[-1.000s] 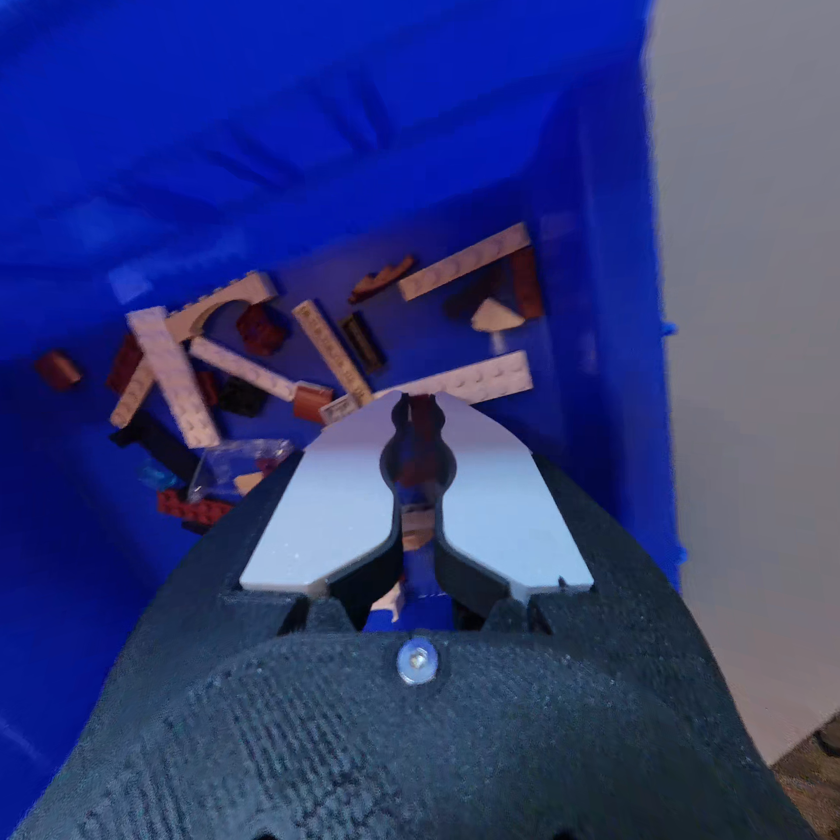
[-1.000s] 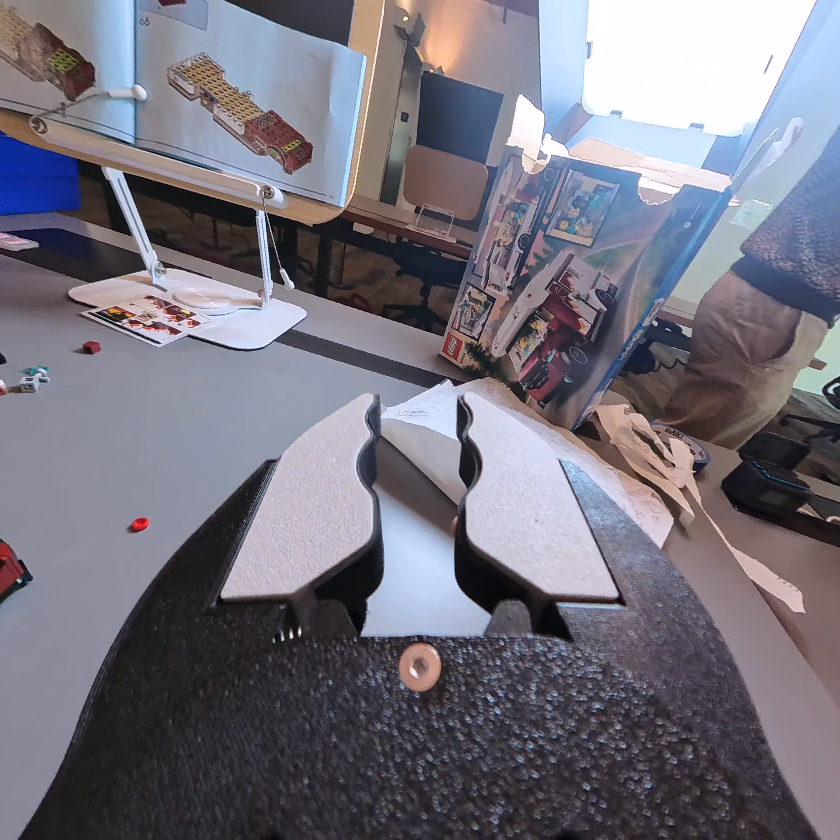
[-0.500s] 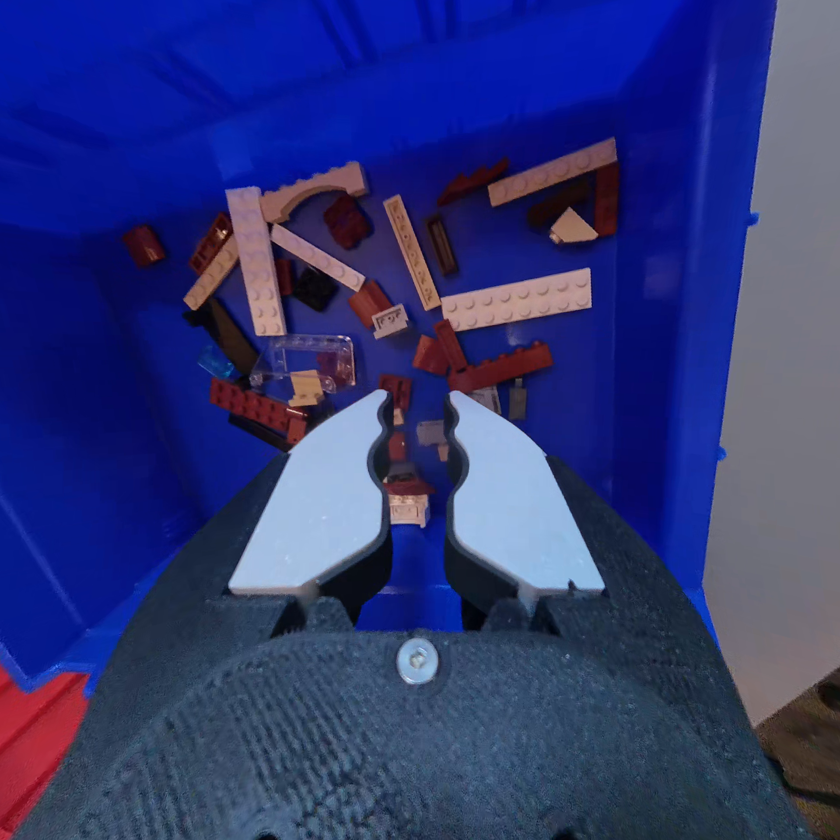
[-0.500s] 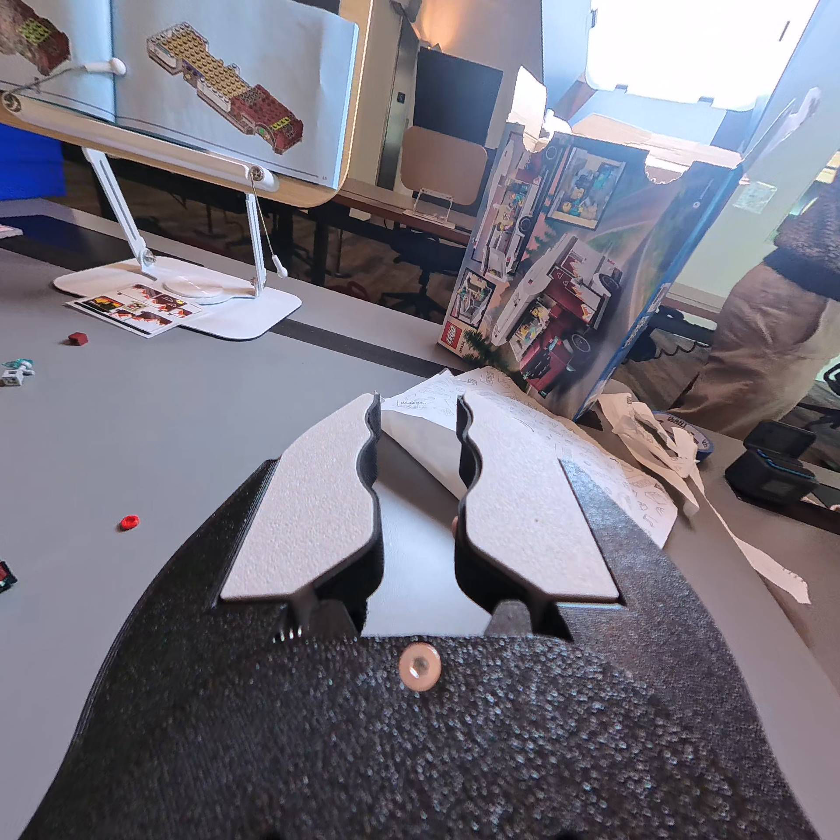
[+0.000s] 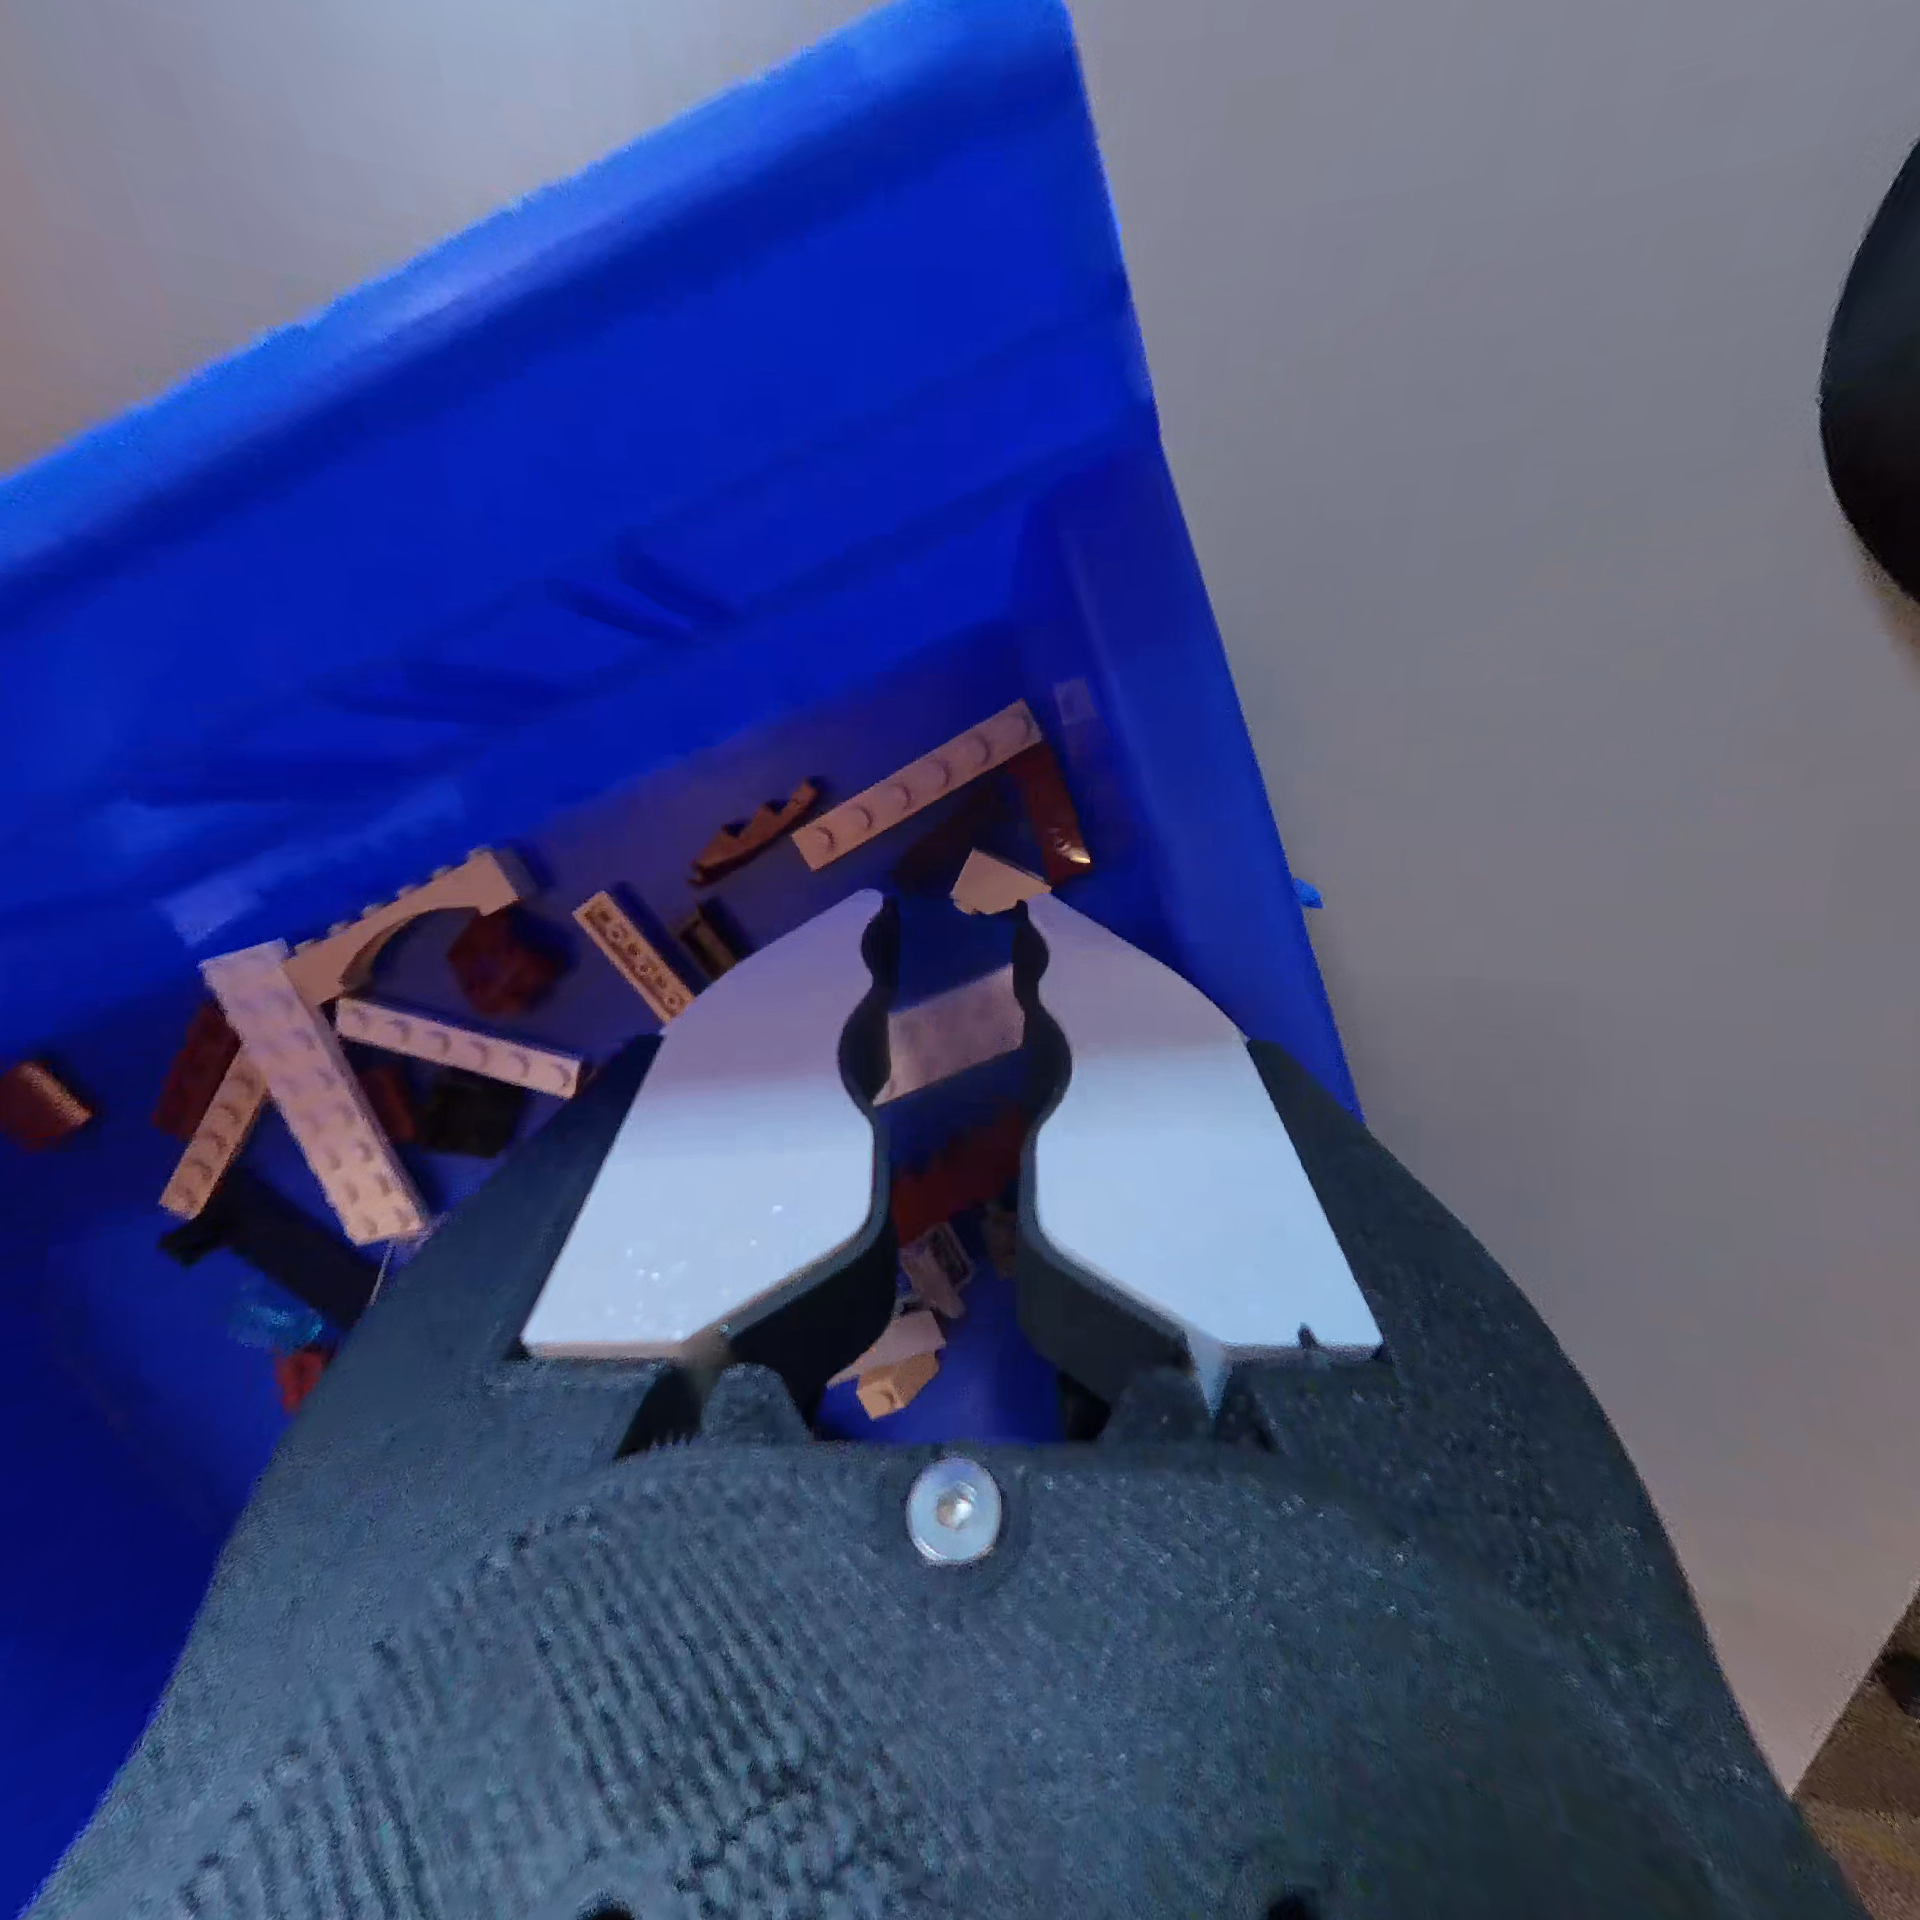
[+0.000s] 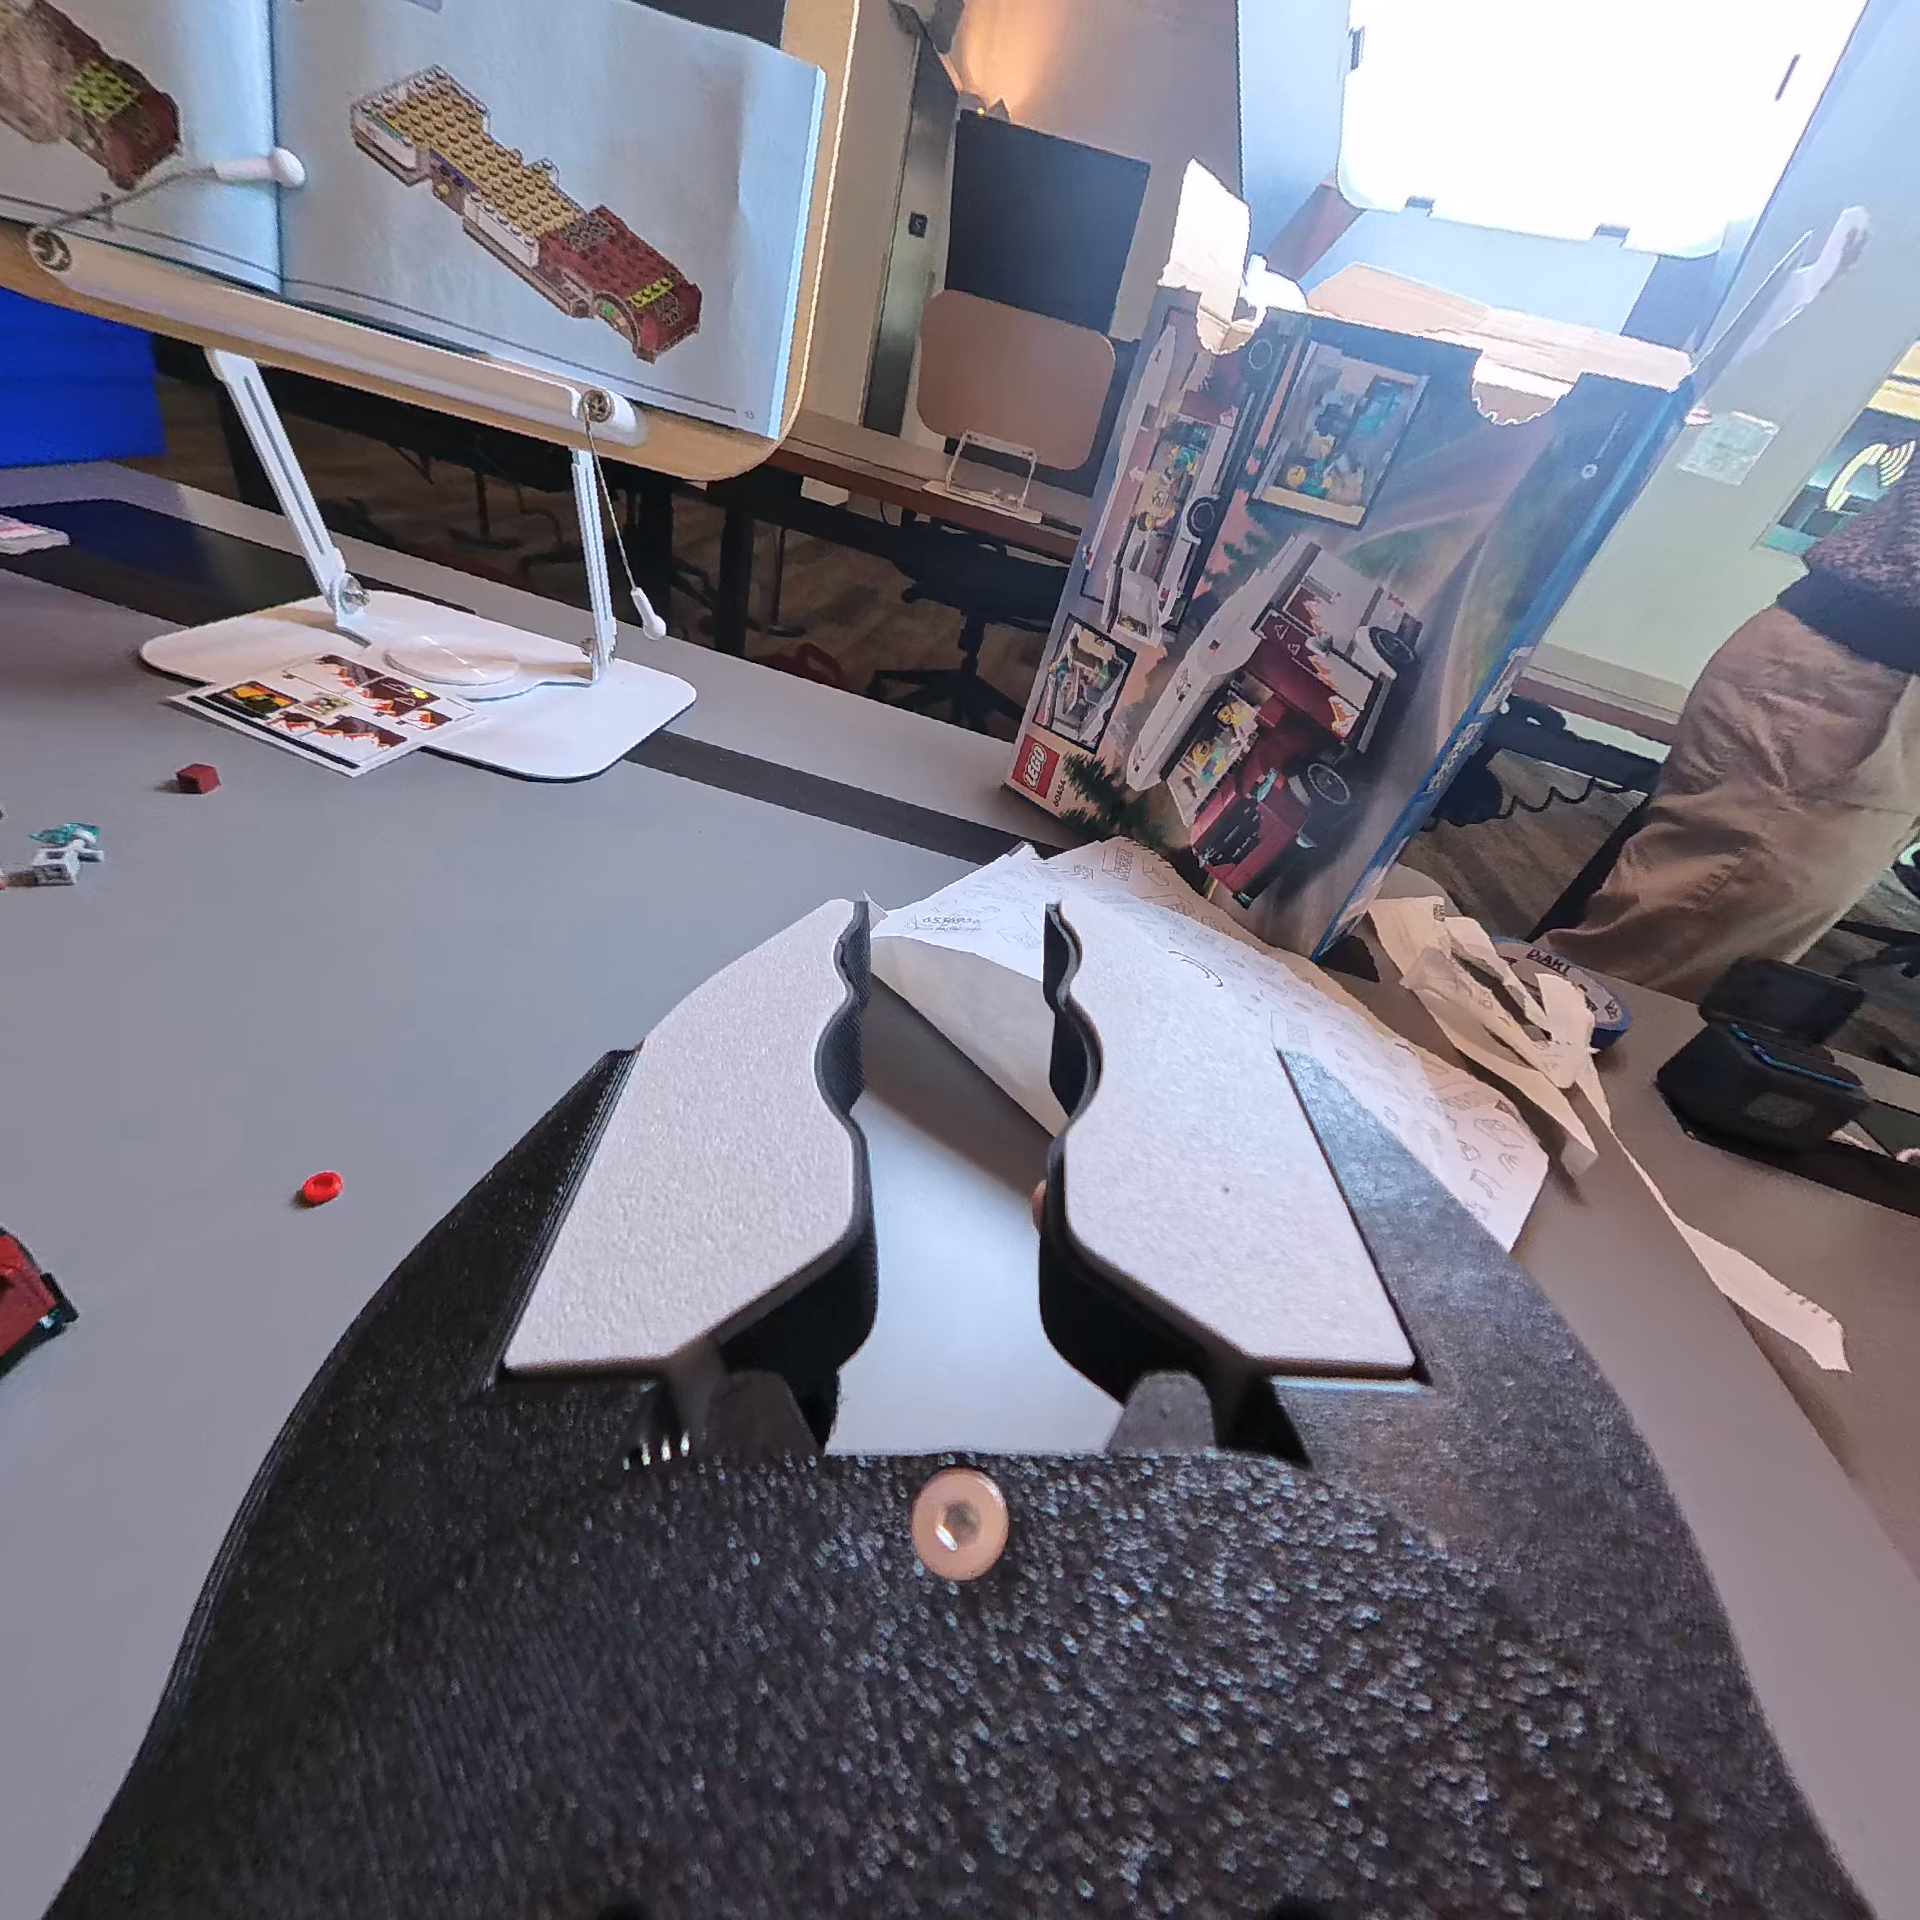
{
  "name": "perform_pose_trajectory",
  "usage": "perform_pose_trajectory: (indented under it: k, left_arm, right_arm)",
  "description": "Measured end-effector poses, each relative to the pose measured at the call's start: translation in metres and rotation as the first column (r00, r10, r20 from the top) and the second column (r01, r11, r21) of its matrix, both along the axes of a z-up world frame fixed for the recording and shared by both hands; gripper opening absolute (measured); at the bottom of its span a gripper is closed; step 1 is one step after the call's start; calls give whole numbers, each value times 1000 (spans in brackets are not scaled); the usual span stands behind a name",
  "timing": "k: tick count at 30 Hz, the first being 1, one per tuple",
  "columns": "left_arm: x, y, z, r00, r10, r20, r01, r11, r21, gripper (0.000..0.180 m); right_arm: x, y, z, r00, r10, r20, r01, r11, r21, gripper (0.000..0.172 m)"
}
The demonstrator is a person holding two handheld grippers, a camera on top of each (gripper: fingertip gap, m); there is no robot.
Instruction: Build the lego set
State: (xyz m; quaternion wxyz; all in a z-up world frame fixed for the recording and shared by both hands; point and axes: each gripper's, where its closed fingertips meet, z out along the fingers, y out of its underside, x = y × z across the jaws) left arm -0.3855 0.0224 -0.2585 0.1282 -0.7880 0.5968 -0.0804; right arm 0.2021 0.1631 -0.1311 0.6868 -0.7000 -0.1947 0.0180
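Toy bricks [image 5: 312, 1081] are seen in a blue bin [image 5: 644, 436]; both grippers, left [image 5: 954, 914] and right [image 6: 954, 925], are unclenched above grey table [image 6: 416, 987].

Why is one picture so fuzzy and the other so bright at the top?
Left wrist view: motion blur smears the bricks and the blue bin, and the light is dim. Right wrist view: sharp, but the window glares pure white; the wide lens bends the toy box.
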Motion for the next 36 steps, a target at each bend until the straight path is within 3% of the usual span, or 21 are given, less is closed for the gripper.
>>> perform_pose_trajectory:
  k: [4, 6, 8, 13, 18, 21, 23, 28, 31, 36]
  left_arm:
    - [7, 3, -1, 996, 17, 87, -12, 999, -50, 21]
    - [-2, 14, -5, 999, 18, 27, -19, 999, 29, 5]
    - [-12, 22, -5, 999, 39, 1, -39, 997, 70, 7]
    - [-48, 52, 32, 979, 202, 35, -204, 954, 219, 18]
    - [-114, 63, 53, 927, 369, -58, -342, 901, 269, 25]
    - [-149, 57, 49, 886, 419, -197, -381, 901, 205, 23]
    - [-159, 46, 43, 863, 422, -277, -413, 906, 93, 24]
    - [-170, 27, 21, 813, 314, -491, -420, 899, -121, 32]
    - [-164, 11, 13, 807, 241, -539, -430, 865, -258, 34]
    - [-154, -7, 4, 806, 156, -571, -401, 854, -332, 40]
  right_arm:
    - [0, 0, -1, 1000, -4, 4, 4, 1000, -2, 32]
    - [0, 0, -2, 1000, -8, 5, 8, 1000, -2, 32]
    - [2, 0, -3, 1000, -10, 2, 10, 1000, -3, 32]
    - [6, 0, -1, 1000, -16, -3, 16, 1000, 3, 32]
    - [7, -2, 1, 1000, -16, -16, 16, 1000, 15, 32]
    - [8, -3, 2, 1000, -15, -27, 15, 1000, 24, 32]
    - [8, -4, 3, 999, -13, -33, 14, 1000, 28, 32]
    - [10, -7, 4, 999, -10, -51, 12, 999, 39, 32]
    - [12, -9, 5, 998, -11, -56, 13, 999, 41, 32]
    - [20, -11, 3, 997, -24, -70, 27, 999, 39, 32]
